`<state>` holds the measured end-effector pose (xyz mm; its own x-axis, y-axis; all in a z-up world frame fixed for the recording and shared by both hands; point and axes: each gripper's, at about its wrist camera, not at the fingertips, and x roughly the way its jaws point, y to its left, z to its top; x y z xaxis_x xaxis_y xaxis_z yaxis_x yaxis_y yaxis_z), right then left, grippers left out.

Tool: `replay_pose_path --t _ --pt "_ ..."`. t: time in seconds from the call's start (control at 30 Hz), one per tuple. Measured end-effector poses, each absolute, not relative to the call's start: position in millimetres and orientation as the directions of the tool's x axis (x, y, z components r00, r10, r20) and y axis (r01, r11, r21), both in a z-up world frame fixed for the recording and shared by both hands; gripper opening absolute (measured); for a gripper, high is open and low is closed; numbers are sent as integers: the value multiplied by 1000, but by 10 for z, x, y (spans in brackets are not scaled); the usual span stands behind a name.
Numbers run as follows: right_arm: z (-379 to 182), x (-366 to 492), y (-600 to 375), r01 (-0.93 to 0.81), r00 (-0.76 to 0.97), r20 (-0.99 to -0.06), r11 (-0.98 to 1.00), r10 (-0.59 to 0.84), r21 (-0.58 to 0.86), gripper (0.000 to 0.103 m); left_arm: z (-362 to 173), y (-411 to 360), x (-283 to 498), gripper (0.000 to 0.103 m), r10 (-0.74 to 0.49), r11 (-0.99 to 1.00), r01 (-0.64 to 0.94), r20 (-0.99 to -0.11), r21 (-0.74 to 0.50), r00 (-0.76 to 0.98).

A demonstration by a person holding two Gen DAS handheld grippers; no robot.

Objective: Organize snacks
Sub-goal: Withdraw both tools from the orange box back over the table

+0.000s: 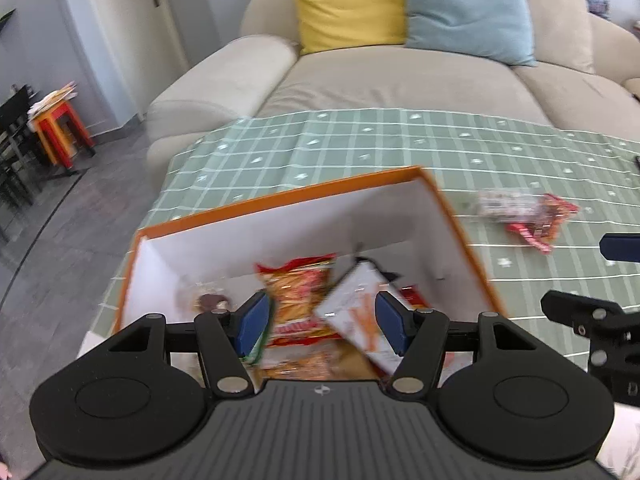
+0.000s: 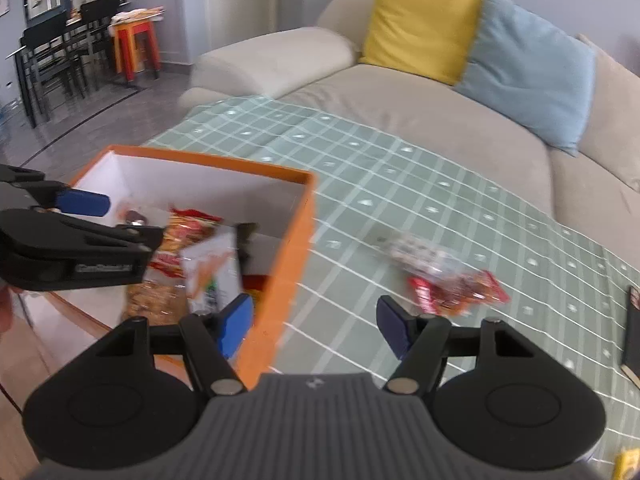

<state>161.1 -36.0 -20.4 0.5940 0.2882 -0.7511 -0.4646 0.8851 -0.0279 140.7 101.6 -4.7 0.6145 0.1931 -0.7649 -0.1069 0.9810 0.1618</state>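
Left gripper (image 1: 320,322) and right gripper (image 2: 314,328) both spread, empty, orange white-lined box (image 1: 280,200) holding crinkly snack packets (image 1: 298,292)

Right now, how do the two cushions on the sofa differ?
The yellow cushion sits nearer the sofa's armrest; the blue cushion sits beside it, further along. Only colour and place clearly differ. Both are square, stand upright against the backrest, and touch side by side.

text: none readable | snack packets in orange box (image 1: 294,300): print blurred | white carton (image 1: 360,312): large orange mark, unclear | left gripper side label (image 2: 105,268): illegible
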Motion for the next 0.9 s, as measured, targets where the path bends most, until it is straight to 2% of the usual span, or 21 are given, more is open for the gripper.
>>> replay_pose_path --t 0.17,0.47,0.9 --pt "-246 1616 -839 -389 621 -747 921 237 -31 66 -20 737 1408 72 122 992 -59 -768 109 629" --pt "-506 1642 -1619 -254 615 -774 967 153 -11 66 -91 199 1443 72 39 991 73 -763 112 645" --pt "-923 1830 -2164 -184 588 -799 983 127 21 66 -287 -372 1713 73 -51 978 191 -784 86 618"
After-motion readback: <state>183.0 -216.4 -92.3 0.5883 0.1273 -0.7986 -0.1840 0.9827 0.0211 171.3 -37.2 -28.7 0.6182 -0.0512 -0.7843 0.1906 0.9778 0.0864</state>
